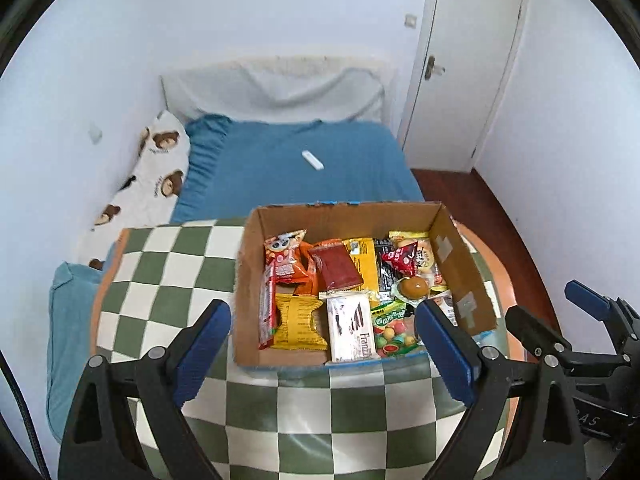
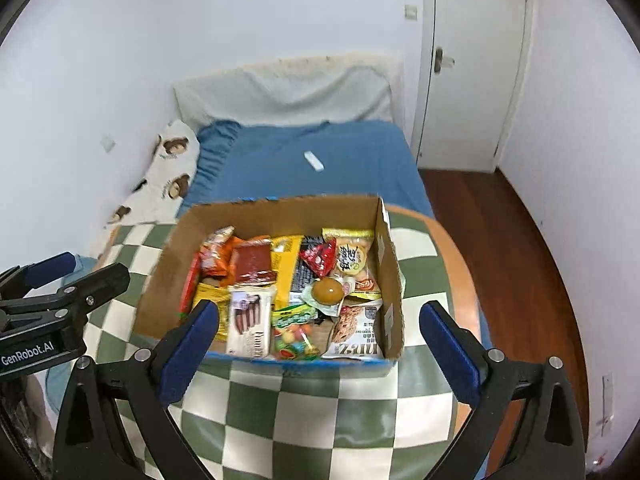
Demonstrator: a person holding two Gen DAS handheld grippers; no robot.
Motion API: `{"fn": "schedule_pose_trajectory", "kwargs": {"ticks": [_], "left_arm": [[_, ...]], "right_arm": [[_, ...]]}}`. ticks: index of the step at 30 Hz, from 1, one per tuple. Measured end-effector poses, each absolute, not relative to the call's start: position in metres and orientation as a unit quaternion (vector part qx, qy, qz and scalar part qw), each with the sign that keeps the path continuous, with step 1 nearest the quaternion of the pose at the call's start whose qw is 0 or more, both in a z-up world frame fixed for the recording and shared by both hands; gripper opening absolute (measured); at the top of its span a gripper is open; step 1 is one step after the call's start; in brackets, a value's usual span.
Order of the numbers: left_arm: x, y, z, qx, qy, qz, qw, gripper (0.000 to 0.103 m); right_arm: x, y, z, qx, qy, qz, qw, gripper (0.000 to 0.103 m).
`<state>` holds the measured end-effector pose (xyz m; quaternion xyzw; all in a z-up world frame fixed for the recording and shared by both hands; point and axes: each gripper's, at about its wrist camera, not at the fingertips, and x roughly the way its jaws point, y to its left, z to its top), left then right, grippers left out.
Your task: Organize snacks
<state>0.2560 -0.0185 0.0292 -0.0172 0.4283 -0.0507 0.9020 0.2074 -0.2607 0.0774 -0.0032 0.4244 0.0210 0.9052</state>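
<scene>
An open cardboard box [image 1: 340, 220] [image 2: 280, 216] stands on a round table with a green and white checked cloth [image 1: 168, 280] [image 2: 320, 400]. Several snack packs fill it: a white wafer pack [image 1: 352, 328] [image 2: 250, 320], a red pack [image 1: 338, 270], a yellow pack [image 1: 298, 322], a brown jelly cup [image 1: 414, 288] [image 2: 327, 291] and a green candy bag [image 1: 392, 328]. My left gripper [image 1: 322, 320] [image 2: 94, 264] hangs open above the box's near edge, holding nothing. My right gripper [image 2: 320, 312] [image 1: 544, 300] is beside it on the right, open and empty too.
Behind the table is a bed with a blue sheet [image 1: 300, 168], a small white remote-like object [image 1: 312, 159] on it and a bear-print pillow [image 1: 156, 184] along the left wall. A white door [image 1: 460, 80] and wooden floor [image 2: 500, 240] lie to the right.
</scene>
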Motion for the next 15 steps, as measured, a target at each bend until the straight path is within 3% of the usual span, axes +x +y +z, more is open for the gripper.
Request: {"fn": "schedule_pose_trajectory", "kwargs": {"ticks": [15], "left_arm": [[0.153, -0.001, 0.071, -0.007, 0.375, -0.028, 0.927, 0.095]], "right_arm": [[0.097, -0.258, 0.142, -0.002, 0.35, 0.023, 0.936, 0.103]]}}
